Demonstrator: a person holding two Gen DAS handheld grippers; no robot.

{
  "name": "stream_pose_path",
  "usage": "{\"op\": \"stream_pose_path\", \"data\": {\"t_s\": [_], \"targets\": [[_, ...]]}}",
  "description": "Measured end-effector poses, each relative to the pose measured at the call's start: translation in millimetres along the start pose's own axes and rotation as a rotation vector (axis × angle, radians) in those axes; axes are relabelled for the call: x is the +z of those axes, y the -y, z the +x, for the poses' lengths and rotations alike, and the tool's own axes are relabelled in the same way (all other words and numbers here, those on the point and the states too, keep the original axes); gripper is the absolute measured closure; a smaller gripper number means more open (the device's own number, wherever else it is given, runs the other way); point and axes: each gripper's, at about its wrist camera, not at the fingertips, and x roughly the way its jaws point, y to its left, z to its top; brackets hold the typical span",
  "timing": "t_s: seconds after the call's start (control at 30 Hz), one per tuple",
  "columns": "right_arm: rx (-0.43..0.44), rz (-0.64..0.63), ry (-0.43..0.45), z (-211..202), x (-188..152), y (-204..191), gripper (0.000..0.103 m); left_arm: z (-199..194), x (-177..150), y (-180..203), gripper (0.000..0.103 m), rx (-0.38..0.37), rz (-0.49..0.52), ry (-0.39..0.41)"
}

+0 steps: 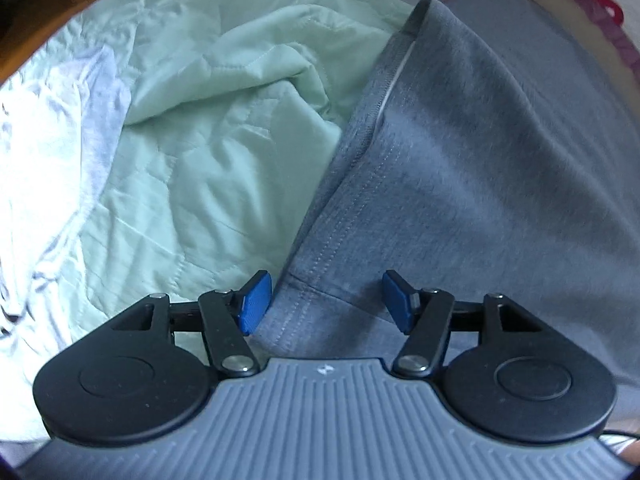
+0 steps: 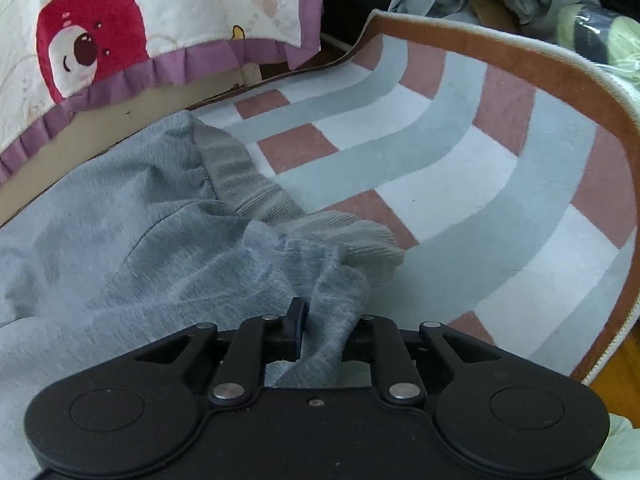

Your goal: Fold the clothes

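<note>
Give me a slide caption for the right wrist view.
Right gripper with a bunch of the grey garment between its jaws, above the striped rug.

Soft daylight fills both views. In the left wrist view the light comes from the left: the white sheet (image 1: 36, 152) there is blown out to glare, while the grey garment (image 1: 480, 168) on the right lies dimmer, with soft shadow in its folds. The pale green quilt (image 1: 224, 92) is slightly smeared. In the right wrist view the striped rug (image 2: 460, 168) is evenly lit; the grey cloth (image 2: 132, 240) shows motion blur. Both pictures bend strongly at the edges, and the corners darken.
</note>
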Motion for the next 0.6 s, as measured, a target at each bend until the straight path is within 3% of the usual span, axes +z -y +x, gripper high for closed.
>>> {"op": "stream_pose_path", "data": {"t_s": [0.07, 0.1, 0.13, 0.17, 0.23, 0.3, 0.47, 0.53, 0.6], "targets": [[0.002, 0.009, -0.001, 0, -1, 0, 0.085, 1, -2, 2, 0.039, -0.019, 0.038, 0.003], [0.003, 0.021, -0.003, -1, -1, 2, 0.085, 3, -4, 7, 0.045, -0.026, 0.083, -0.009], [0.004, 0.035, -0.005, -2, -2, 3, 0.085, 5, -6, 13, 0.066, -0.032, 0.131, -0.023], [0.008, 0.058, -0.005, -4, -3, 5, 0.085, 4, -9, 21, 0.079, -0.02, 0.191, -0.022], [0.024, 0.109, -0.005, -7, -6, 11, 0.085, -1, -13, 30, 0.092, -0.013, 0.258, 0.003], [0.03, 0.128, -0.011, -8, -9, 13, 0.085, -6, -16, 35, 0.095, -0.01, 0.286, 0.026], [0.029, 0.134, -0.018, -8, -12, 12, 0.081, -6, -14, 28, 0.093, -0.045, 0.209, 0.033], [0.038, 0.134, -0.031, -5, -13, 12, 0.081, -6, -10, 31, 0.097, -0.051, 0.196, 0.056], [0.054, 0.121, -0.041, -2, -12, 10, 0.091, -14, 0, 38, 0.099, -0.064, 0.203, 0.107]]}}
